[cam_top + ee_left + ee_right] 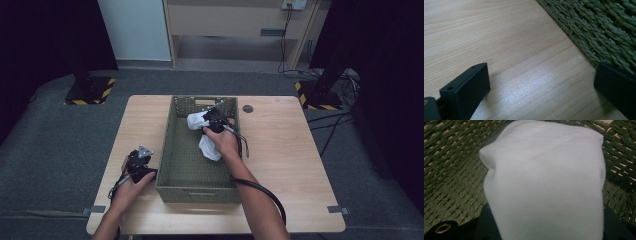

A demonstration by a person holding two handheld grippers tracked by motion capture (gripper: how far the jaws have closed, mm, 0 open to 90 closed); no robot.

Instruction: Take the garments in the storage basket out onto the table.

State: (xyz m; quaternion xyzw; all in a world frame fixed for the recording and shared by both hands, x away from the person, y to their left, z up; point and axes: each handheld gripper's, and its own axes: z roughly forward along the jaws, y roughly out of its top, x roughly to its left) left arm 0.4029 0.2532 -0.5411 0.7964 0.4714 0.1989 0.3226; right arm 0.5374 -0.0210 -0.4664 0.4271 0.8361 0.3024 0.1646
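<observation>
A pale wooden worktop (pixel 280 150) is standing on grey carpet (pixel 55 135); black stand bases with yellow-striped edges (pixel 90 92) are sitting far left and far right.

The light wooden rectangular surface (pixel 280 150) occupies the centre of the high view. A green woven rectangular basket (pixel 172 145) stands directly on it, left of centre. A small dark round disc (pixel 247 108) sits near the surface's upper edge, right of the basket.

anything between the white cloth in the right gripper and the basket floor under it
Nothing visible. The right gripper holds the white cloth inside the green woven basket, and the basket floor around the cloth shows bare weave.
</observation>
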